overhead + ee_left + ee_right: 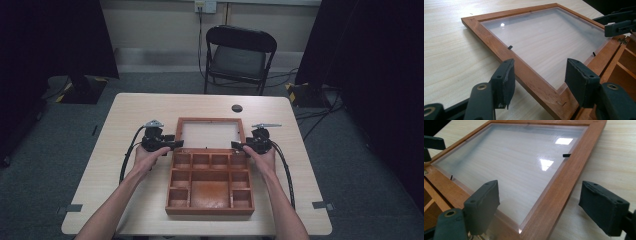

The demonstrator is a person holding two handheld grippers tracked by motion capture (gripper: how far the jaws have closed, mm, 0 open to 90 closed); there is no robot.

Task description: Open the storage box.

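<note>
Wooden box [210, 184], lid [210, 134] flat open on table [130, 115], high view; left hand-held gripper [537, 82], my left gripper view, spread astride lid frame; right hand-held gripper [546, 207], right gripper view, spread likewise, I note.

A reddish-brown wooden compartment box [210, 187] sat at centre frame, its floor a worn orange. Its reddish-brown framed lid with a clear pane [210, 135] showed pale wood grain beneath. The light beige wooden table [125, 125] carried fine streaks. A black folding chair [239, 55] stood at upper centre.
</note>
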